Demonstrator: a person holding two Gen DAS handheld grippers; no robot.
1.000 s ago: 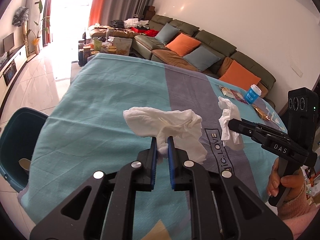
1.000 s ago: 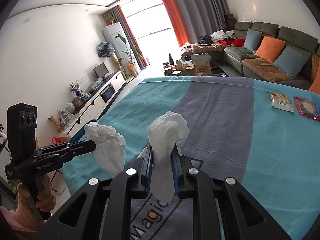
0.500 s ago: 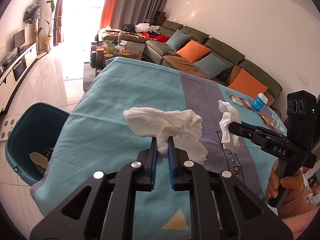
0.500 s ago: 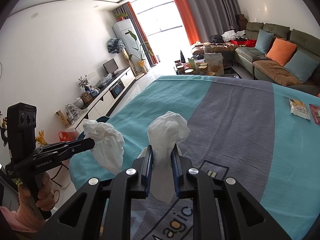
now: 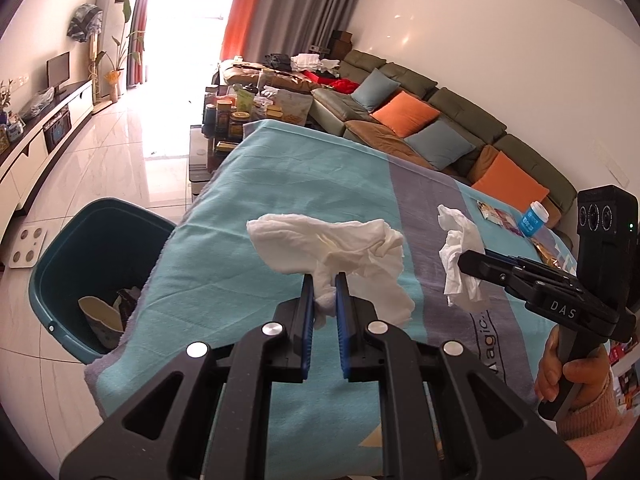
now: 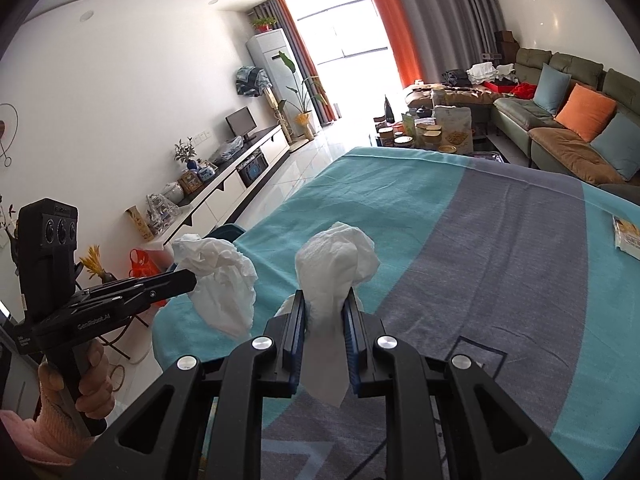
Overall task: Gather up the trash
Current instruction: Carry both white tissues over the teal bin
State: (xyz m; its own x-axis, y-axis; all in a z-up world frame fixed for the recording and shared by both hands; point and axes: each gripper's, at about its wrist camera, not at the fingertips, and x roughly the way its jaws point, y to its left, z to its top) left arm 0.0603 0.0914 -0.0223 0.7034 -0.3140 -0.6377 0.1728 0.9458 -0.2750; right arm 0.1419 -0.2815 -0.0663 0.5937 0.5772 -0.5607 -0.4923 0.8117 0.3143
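The left gripper (image 5: 323,294) is pinched on a crumpled white paper tissue (image 5: 328,250), held clear above the teal-and-grey tablecloth (image 5: 248,216). The right gripper (image 6: 326,312) is clamped on a second crumpled white tissue wad (image 6: 338,264), whose loose tail hangs down between the blue pads.

Handling: both tissues appear very light, soft and compressible — no breakage risk, but thin paper can tear or slip from a shallow pinch. Grip the dense, bunched core, as both tools do now, not a trailing flap.

Surroundings: the dark teal plastic waste bin (image 5: 100,240) stands on the floor just beside the table's left edge and already holds some rubbish. Judged route: over that edge, with nothing visible in the way. Snack packets (image 5: 500,214) and a blue-labelled bottle (image 5: 532,220) lie at the far right of the table, well apart from this path.
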